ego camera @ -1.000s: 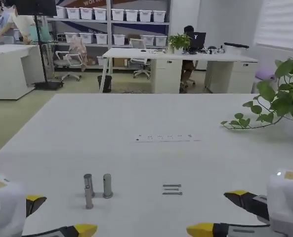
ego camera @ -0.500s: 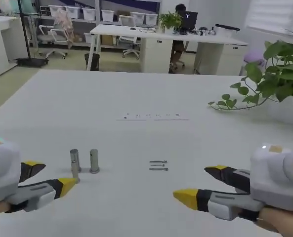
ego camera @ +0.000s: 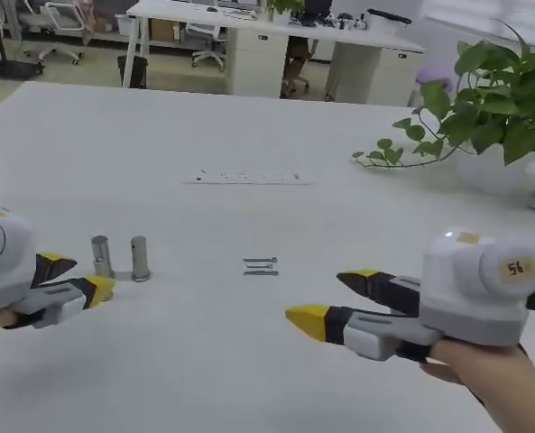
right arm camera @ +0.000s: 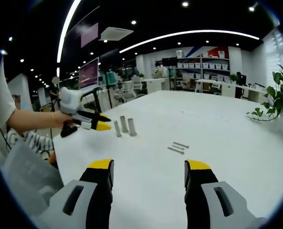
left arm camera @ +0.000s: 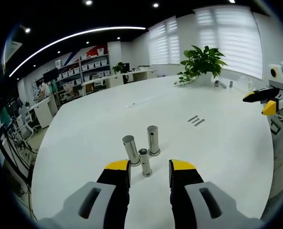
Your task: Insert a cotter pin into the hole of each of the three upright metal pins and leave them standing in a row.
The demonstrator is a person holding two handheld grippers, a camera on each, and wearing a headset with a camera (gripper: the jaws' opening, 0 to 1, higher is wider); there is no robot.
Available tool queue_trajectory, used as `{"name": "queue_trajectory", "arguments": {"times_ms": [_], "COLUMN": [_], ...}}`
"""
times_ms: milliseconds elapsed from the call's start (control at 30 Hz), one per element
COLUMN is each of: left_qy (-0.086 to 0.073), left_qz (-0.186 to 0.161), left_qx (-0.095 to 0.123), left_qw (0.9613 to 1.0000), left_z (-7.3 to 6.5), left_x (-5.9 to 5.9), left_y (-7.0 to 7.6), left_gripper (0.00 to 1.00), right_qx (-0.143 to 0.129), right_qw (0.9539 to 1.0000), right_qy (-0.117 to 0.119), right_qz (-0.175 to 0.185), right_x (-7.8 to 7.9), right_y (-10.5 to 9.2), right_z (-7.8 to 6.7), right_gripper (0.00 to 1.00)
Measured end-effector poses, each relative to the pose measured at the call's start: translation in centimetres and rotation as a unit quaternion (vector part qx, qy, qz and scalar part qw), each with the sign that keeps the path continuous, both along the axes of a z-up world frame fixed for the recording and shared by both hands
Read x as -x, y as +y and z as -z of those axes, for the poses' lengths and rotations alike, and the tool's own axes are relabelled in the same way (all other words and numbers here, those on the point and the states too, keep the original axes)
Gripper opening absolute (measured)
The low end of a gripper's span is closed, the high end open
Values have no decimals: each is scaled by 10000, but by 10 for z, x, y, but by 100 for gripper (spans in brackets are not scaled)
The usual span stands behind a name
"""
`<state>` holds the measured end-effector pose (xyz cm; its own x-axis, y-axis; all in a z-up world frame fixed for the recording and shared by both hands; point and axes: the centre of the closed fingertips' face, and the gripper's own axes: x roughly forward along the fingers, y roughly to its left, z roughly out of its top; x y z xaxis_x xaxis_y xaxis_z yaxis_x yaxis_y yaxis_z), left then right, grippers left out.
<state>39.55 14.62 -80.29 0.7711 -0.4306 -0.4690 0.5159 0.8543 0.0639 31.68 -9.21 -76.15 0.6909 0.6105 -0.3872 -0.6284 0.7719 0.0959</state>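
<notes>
Pins of grey metal, three short upright cylinders [left arm camera: 153,140], stand clustered at the left of the white tabletop [ego camera: 249,379]. The thin steel cotter pins [ego camera: 261,266] lie loose to their right, at least two, too small to count surely. This looks like the opening approach: the yellow-tipped left gripper [left arm camera: 150,166], jaws apart and empty, sits just short of the closest pin, and the yellow-tipped right gripper [ego camera: 330,296] is equally spread, so next the left should probably steady a pin while the right lifts a cotter pin.

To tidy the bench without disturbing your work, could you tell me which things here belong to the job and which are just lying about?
Job: metal pins, cotter pins, left tongs, right tongs.
Lying about: potted plant, marked white strip.
</notes>
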Motion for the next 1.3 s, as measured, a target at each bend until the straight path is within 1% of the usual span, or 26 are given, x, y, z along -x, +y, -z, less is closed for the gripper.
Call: {"name": "queue_trajectory", "arguments": {"times_ms": [167,300,367,433,533,667,833,1000,1300], "left_qy": [82,112,166,173,166,152,167,206,260], "left_qz": [-30,-27,-36,-22,12,32,87,124,132], "left_qx": [-37,34,131,171,125,102,105,144,199], "left_qw": [10000,9999,9998,9997,9998,9998,9998,9996,9994], "left_z": [11,16,17,19,20,21,22,22,22], "left_x": [-9,-15,-17,-19,-19,-21,-22,-22,-20], "left_y": [1,-2,-3,-4,-5,-4,-4,-4,-6], "left_gripper": [27,24,22,20,14,8,8,7,7], "right_qx": [30,14,19,32,43,46,58,-24,-37], "right_qw": [10000,10000,10000,9999,9999,9999,9998,9998,9999], "right_qy": [7,20,34,46,58,73,141,182,129], "right_qz": [44,71,79,88,102,123,117,113,80], "right_x": [-3,-6,-8,-9,-11,-13,-15,-17,-23], "right_y": [0,-1,-2,-2,-3,-4,-3,-1,2], "right_z": [2,2,3,3,4,5,7,8,3], "right_gripper": [61,61,61,61,61,61,61,61,61]}}
